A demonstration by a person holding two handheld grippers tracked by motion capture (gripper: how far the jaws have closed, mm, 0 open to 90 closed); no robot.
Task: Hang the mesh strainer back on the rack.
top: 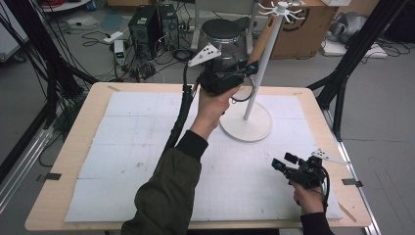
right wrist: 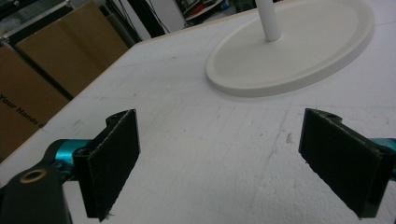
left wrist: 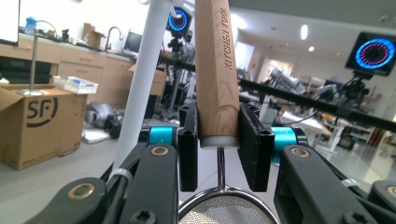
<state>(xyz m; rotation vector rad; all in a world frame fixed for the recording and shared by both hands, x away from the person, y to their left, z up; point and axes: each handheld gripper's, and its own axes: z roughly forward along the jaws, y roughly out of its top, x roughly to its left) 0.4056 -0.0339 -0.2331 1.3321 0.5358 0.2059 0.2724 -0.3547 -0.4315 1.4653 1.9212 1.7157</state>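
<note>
Clamping strainer handle [left wrist: 217, 70], left gripper [left wrist: 218, 144]; right gripper [right wrist: 224, 163] agape.

Left gripper [top: 243, 68] holds a wooden handle [top: 255, 51] beside the white stand [top: 246, 126].

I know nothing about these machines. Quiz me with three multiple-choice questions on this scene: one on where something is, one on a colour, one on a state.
1. Where does the white stand sit?
A. on the far right part of the table
B. on the floor
C. on the stool

2. What colour is the handle that the left gripper holds?
A. blue
B. light wood
C. red

3. How are the fingers of the right gripper?
A. shut on a cup
B. shut on nothing
C. open, with nothing between them

Answers: 1 A, its round base rests on the white mat there. 2 B, the left gripper view shows pale wood stamped KITCHEN TOOL. 3 C, the right gripper view shows them wide apart over bare mat.
</note>
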